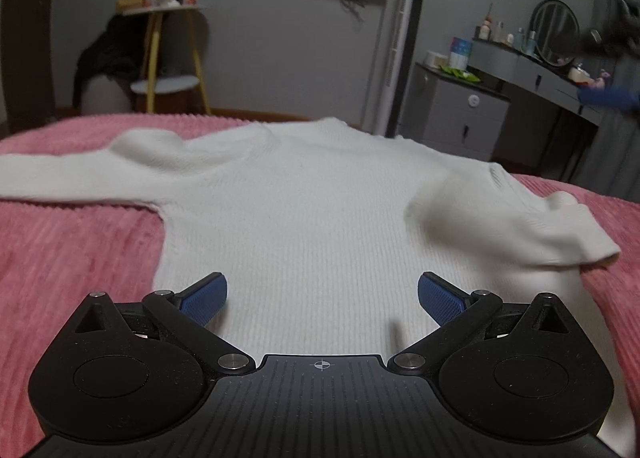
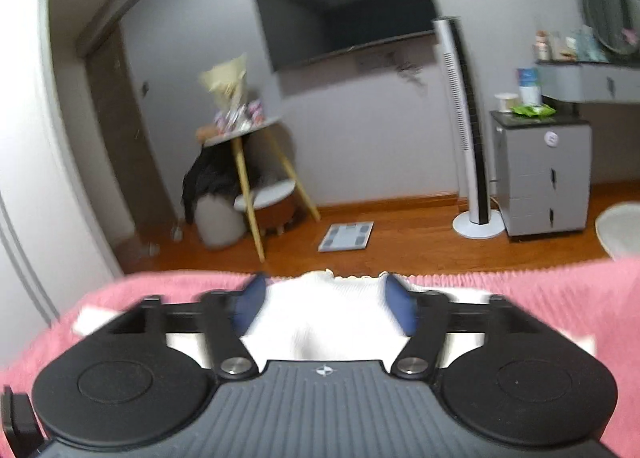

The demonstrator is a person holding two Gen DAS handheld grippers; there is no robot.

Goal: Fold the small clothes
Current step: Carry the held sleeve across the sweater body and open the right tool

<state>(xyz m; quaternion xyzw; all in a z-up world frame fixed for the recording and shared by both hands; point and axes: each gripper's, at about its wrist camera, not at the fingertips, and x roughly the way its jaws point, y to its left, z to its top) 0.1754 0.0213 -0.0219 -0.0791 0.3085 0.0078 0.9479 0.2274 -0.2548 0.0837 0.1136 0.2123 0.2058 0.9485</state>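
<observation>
I look through the left camera and see a white sweater (image 1: 304, 217) spread flat on a bed with a pink blanket (image 1: 72, 242). Its body runs from near me to the far edge of the bed. One sleeve (image 1: 60, 173) lies straight out to the left. The other sleeve (image 1: 536, 225) is on the right, bent and bunched up, and its cuff rests on the pink blanket.

My left gripper (image 1: 322, 298) hangs over the near part of the sweater. Its blue fingers (image 1: 204, 298) are spread wide apart, with nothing held between them. I cannot tell if they touch the knit.

At the far right of this view I see a blurry blue shape, too smeared to name.

Through the right camera, my right gripper (image 2: 324, 302) is over the bed too. A white bit of the sweater (image 2: 320, 318) shows between its blue fingers (image 2: 252, 302), with a frilly edge at the far side. The fingers stand apart. The picture is blurry, so I cannot tell if they press on the cloth or just sit beside it.

Past the bed I see a wood floor (image 2: 400, 234), a scale (image 2: 346, 237) on it, a tall white fan (image 2: 468, 129), a grey drawer cabinet (image 2: 544, 173), a dark TV (image 2: 348, 13) on the wall and a small round side table (image 2: 244, 129) with yellow legs.
</observation>
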